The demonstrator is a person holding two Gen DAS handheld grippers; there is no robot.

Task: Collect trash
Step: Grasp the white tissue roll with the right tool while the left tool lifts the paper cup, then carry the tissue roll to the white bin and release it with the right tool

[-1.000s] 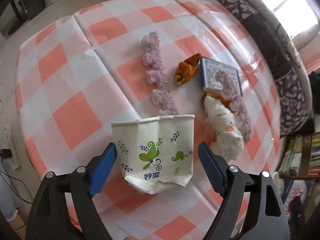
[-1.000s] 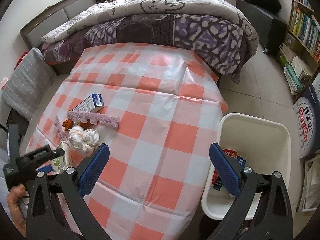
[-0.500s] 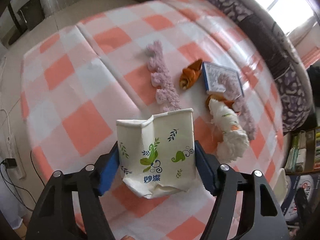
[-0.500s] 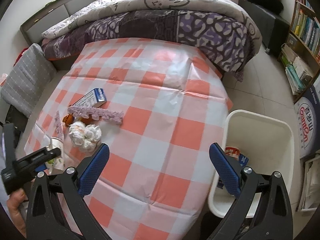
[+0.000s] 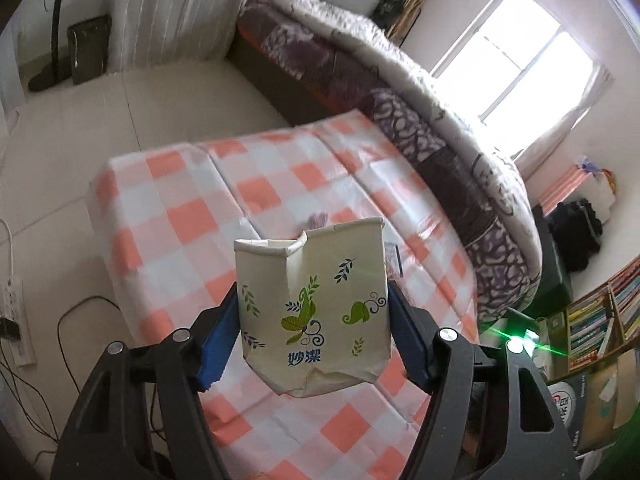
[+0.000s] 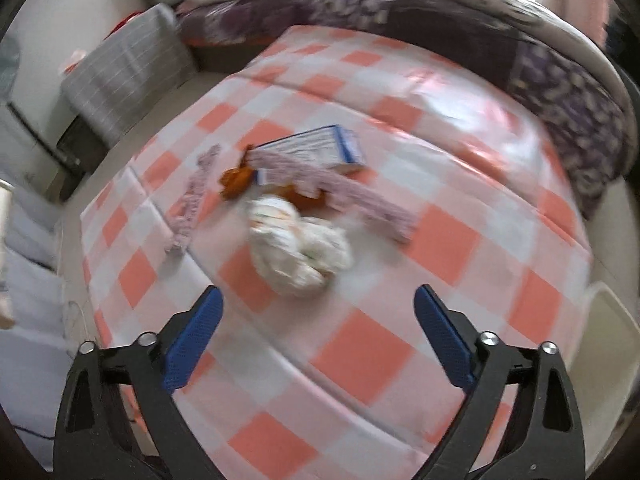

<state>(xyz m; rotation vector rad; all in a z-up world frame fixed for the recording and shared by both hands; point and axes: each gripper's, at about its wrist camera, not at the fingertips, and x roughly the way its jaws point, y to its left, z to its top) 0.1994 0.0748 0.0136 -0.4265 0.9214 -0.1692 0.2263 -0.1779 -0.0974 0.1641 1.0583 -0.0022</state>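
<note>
A crumpled paper cup (image 5: 314, 312), cream with green leaf prints, is clamped between the two blue pads of the left gripper (image 5: 313, 326). The cup hangs in the air above the table (image 5: 168, 208), which wears an orange and white checked cloth. The cup's rim is dented and its base is crushed.

The right gripper (image 6: 318, 338) has its jaws spread wide and grips nothing. It hovers over the table, pointed at a white crumpled wad of tissue (image 6: 298, 250) just beyond its tips. Farther away lie a blue and white carton (image 6: 316, 152), orange peel scraps (image 6: 236, 182) and two strips of pinkish lace trim (image 6: 192, 200). At the far right edge of this view is the pale rim of a bin (image 6: 608, 332), beside the table.

Risks, as a judgement: the cup is soft and already creased, so it may buckle further and slip from the pads while being carried to the bin. The right view is blurred, suggesting quick movement, so the open jaws may close off-centre on the tissue wad or snag the lace trim lying close to it.
</note>
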